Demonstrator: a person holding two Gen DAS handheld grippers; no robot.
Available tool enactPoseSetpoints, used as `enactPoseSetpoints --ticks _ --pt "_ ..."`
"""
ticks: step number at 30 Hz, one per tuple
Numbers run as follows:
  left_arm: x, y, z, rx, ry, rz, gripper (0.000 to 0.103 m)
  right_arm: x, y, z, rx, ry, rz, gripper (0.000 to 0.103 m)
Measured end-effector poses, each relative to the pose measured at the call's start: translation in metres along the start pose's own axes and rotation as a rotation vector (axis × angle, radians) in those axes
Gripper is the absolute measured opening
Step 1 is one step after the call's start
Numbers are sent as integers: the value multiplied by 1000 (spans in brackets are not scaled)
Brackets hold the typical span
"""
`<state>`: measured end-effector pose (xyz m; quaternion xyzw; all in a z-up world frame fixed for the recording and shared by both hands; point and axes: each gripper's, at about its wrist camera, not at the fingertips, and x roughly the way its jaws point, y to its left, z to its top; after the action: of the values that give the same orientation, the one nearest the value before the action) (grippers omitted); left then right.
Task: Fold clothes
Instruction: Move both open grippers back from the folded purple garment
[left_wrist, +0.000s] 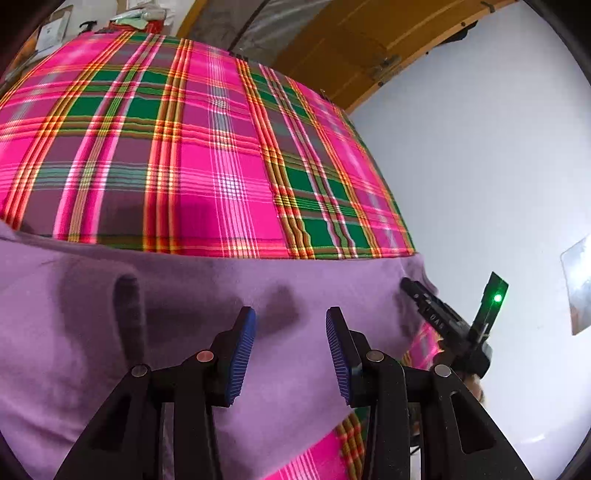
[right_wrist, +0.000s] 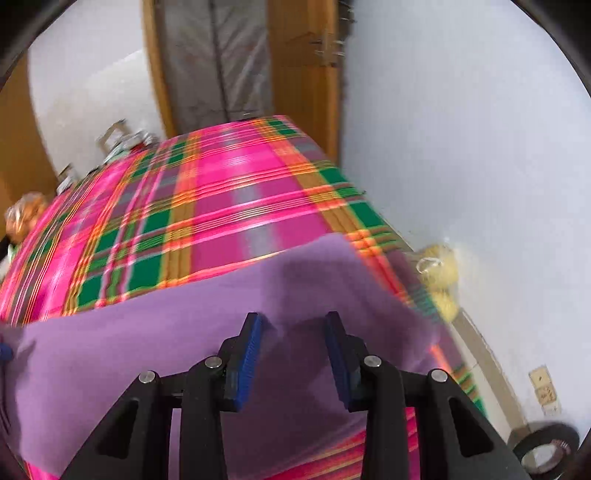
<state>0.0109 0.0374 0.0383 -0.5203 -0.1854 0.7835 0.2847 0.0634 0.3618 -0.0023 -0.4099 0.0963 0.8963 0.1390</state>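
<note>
A purple garment (left_wrist: 192, 295) lies spread over the near part of a bed covered by a pink and green plaid sheet (left_wrist: 207, 147). My left gripper (left_wrist: 290, 354) hovers just above the purple cloth, open, its blue pads apart with nothing pinched between them. At the cloth's right edge the black tip of my right gripper (left_wrist: 410, 286) touches or nearly touches the fabric, a green light glowing on its body. In the right wrist view the right gripper (right_wrist: 293, 350) is open over the purple garment (right_wrist: 147, 339), near its far right corner. The cloth lies under the pads, not gripped.
A white wall (left_wrist: 498, 166) runs close along the bed's right side. A wooden door frame (right_wrist: 306, 74) stands behind the bed. A yellowish bundle (right_wrist: 441, 273) sits between bed and wall, with a black tape roll (right_wrist: 546, 446) on the floor. Clutter lines the far left of the bed.
</note>
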Motion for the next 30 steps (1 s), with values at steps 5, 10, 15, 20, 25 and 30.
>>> enactPoseSetpoints --ticks 5,10,15,20,25,30 --pt "18 3 1 -8 31 -3 40 2 -24 7 11 -17 -39 33" --pt "31 9 3 -31 48 -5 40 -3 -13 12 -21 -70 25 33" --pt "35 10 6 -29 45 -16 40 10 13 12 -150 -27 31 33" --pt "36 10 6 -18 35 -21 40 19 4 19 -136 -6 -26 34" --pt "37 12 5 -17 26 -39 41 22 -14 24 -80 -6 -96 37" --pt "38 12 5 -9 18 -40 42 21 -31 26 -8 3 -56 43"
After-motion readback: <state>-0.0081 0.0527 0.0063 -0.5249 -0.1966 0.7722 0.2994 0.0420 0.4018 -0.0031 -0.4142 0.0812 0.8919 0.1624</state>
